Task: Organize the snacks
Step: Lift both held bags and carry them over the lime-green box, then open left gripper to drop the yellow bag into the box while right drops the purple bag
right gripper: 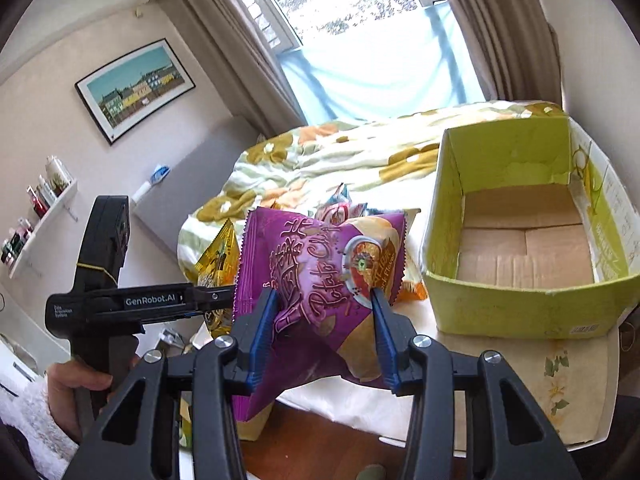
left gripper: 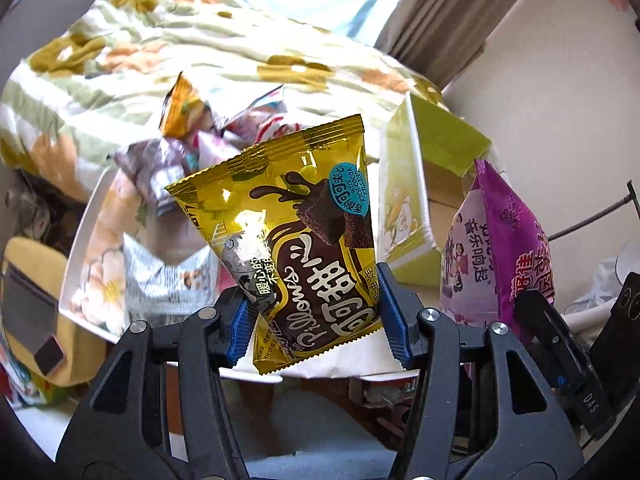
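My left gripper (left gripper: 316, 316) is shut on a gold chocolate-snack packet (left gripper: 292, 236) and holds it up above the table. My right gripper (right gripper: 324, 328) is shut on a purple potato-chip bag (right gripper: 320, 264), also held up; that bag shows at the right of the left wrist view (left gripper: 500, 248). A green cardboard box (right gripper: 520, 300) with a bare brown floor stands open to the right of the purple bag; it shows in the left wrist view (left gripper: 404, 200) behind the gold packet. A pile of other snack packets (left gripper: 188, 148) lies on the table beyond the gold packet.
A white table (right gripper: 580, 412) with a floral cloth carries the box and snacks. A bed with a flowered quilt (right gripper: 360, 160) lies behind it, under a bright window. A wall shelf with bottles (right gripper: 36, 216) is at the left. The left gripper body (right gripper: 108, 300) is beside the purple bag.
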